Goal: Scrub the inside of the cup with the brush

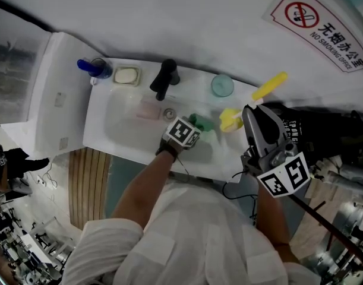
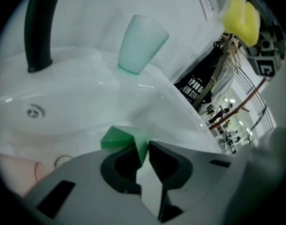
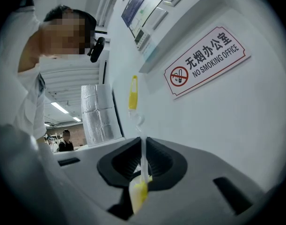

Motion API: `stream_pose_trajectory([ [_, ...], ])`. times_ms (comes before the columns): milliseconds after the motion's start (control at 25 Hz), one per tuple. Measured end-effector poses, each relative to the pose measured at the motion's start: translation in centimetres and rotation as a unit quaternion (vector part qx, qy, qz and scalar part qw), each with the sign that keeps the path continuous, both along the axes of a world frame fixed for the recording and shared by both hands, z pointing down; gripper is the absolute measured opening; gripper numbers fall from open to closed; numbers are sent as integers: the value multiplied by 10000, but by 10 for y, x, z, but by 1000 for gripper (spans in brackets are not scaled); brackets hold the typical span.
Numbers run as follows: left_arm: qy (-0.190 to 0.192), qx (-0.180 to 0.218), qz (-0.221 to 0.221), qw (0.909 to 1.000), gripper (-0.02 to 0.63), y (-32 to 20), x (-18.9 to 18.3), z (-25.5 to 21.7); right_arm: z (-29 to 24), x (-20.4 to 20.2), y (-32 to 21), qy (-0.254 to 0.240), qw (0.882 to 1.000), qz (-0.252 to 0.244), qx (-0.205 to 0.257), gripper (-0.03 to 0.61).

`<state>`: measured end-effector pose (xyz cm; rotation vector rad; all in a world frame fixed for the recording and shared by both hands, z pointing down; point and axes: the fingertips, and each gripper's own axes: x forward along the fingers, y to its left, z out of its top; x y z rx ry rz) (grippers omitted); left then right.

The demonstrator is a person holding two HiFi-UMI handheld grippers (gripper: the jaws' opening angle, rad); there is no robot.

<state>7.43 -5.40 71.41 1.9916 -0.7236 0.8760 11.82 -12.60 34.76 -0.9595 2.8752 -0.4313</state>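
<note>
- Left gripper (image 2: 143, 156) reaches steeply down into the sink and is clamped on the thin wall of a green plastic cup (image 2: 118, 139). Only the wall's edge sits between its jaws, so this is a narrow pinch and not a hold round the body.
- That pinch looks like the first risk. A sideways push from scrubbing could swivel the cup about the pads or pull it free, and a harder squeeze might buckle the soft wall.
- The cup lies low in the white sink basin (image 1: 119, 123), toward its front right. I cannot tell which way its mouth faces, so the brush might meet the wall and not the opening.
- Right gripper (image 3: 143, 161) is closed on a yellow-headed brush with a thin clear handle (image 1: 230, 119). It holds the brush level over the sink's right ledge, apart from the cup. So slim a stem could twist in the jaws once the head is pressed into the cup.
- A pale teal frosted cup (image 1: 222, 85) stands upside down on the ledge just beside the brush head. Swinging the brush toward the basin could knock it in.
- A black faucet (image 1: 164, 79) rises behind the basin. Lifting the pinched cup carelessly could bump it.
</note>
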Motion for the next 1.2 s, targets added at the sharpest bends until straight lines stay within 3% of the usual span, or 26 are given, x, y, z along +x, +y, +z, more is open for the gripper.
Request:
stream_pose_trajectory([
  [40, -194, 235, 176, 9994, 28, -3, -2, -4, 0, 0, 1, -5, 10000, 11, -1, 32],
  [160, -820, 923, 1012, 9872, 20, -7, -7, -19, -1, -1, 3, -29, 10000, 41, -11, 32],
  [280, -1301, 1312, 2129, 9595, 20, 0, -4, -42, -3, -1, 5, -78, 9999, 79, -3, 32],
  [400, -1824, 1611, 3185, 9161, 20, 7, -8, -59, -7, -2, 5, -143, 9998, 130, 18, 32],
  [520, -2463, 1974, 4019, 8596, 20, 5, -18, -68, -10, -3, 7, -203, 9996, 211, 28, 32],
  [600, -2739, 2189, 4398, 8268, 20, 3, -21, -79, -14, -3, 9, -239, 9994, 250, 68, 32],
  [720, -2843, 2404, 4919, 7870, 20, 7, -17, -100, -24, -3, 9, -338, 9988, 305, 168, 32],
  [800, -2805, 2500, 5213, 7662, 20, 11, -14, -115, -31, -3, 8, -452, 9981, 346, 241, 32],
  [880, -2739, 2582, 5352, 7562, 20, 13, -10, -130, -37, -5, 8, -520, 9974, 386, 316, 32],
  [1040, -2462, 2754, 5516, 7479, 20, 16, 5, -142, -42, 4, 4, -564, 9959, 592, 374, 32],
  [1200, -2313, 2888, 5748, 7299, 20, 20, 33, -136, -42, 27, 2, -473, 9943, 865, 400, 32],
])
